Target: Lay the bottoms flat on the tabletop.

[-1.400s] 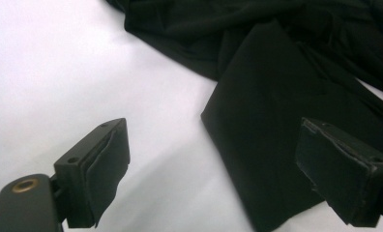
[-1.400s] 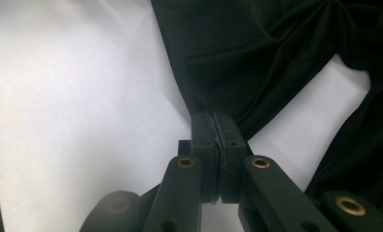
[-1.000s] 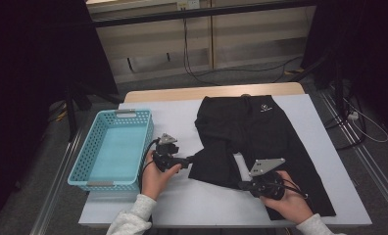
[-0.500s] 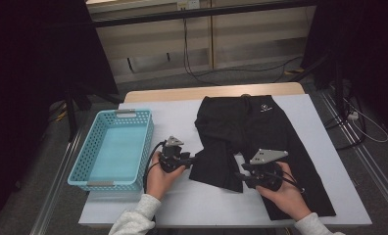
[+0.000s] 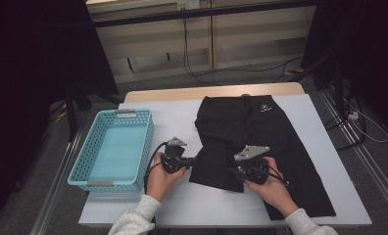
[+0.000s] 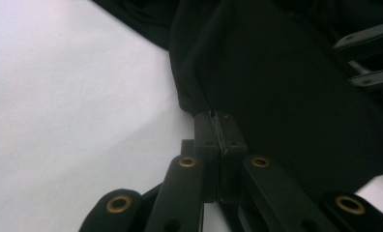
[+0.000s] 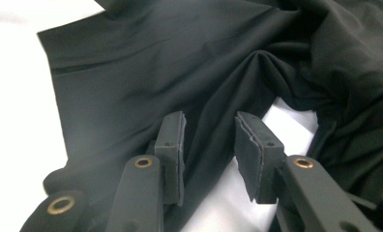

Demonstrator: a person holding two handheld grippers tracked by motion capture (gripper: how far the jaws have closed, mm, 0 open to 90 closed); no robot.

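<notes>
A black garment lies spread on the white table, with a folded flap at its near left. My left gripper reaches in from the left. Its pads are shut on the flap's left edge. My right gripper sits over the flap's near part and points left. Its jaws have just been closing, but they still stand apart. A loose fold of the black cloth lies between and under the pads, and they do not press it.
A light blue plastic basket stands at the table's left side, close to my left hand. Bare white tabletop lies between basket and garment and along the near edge. Cables trail on the floor beyond the table.
The left jaws closed onto the garment's edge. The right gripper moved left and slightly away from me over the flap, and its jaws came apart.
</notes>
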